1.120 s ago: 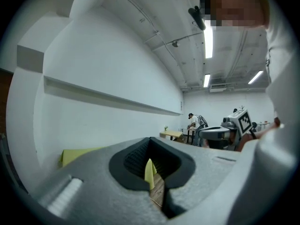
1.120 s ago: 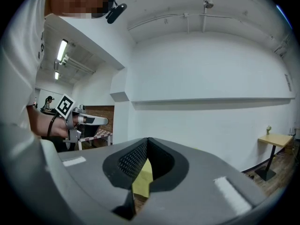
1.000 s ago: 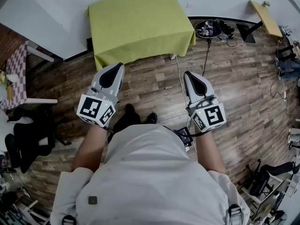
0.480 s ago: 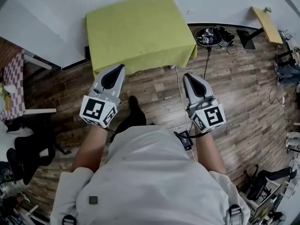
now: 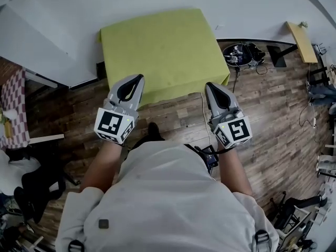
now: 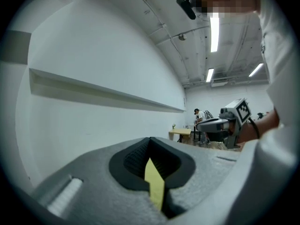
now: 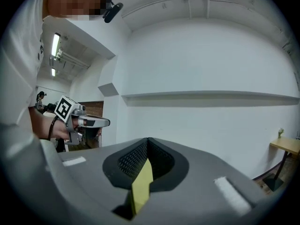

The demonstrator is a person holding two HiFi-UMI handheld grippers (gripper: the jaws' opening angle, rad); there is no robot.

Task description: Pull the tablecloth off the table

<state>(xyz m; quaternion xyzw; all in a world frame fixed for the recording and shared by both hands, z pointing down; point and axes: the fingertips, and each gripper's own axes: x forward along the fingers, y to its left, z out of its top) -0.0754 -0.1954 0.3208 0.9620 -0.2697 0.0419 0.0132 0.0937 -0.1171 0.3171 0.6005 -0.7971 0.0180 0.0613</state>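
Note:
A yellow-green tablecloth [image 5: 163, 51] covers a small square table by the white wall and hangs over its near edge. My left gripper [image 5: 138, 77] is shut, and its tip stands over the cloth's near left edge. The right gripper [image 5: 209, 85], also shut, has its tip just short of the near right edge. From the left gripper view the left gripper [image 6: 150, 144] shows closed jaws, with a sliver of yellow cloth [image 6: 153, 184] seen through the gap below the tips. It looks the same from the right gripper [image 7: 148, 144]. Nothing is held in either.
Black gear and cables [image 5: 239, 35] lie on the wooden floor to the right of the table, and a cable [image 5: 203, 109] runs towards my feet. A wooden bench [image 5: 301, 28] is at the far right. At the left stand a checkered table [image 5: 11, 96] and a black chair [image 5: 31, 193].
Both grippers have moved forward with me towards the table, from over bare floor to the cloth's near edge. Both stayed shut.

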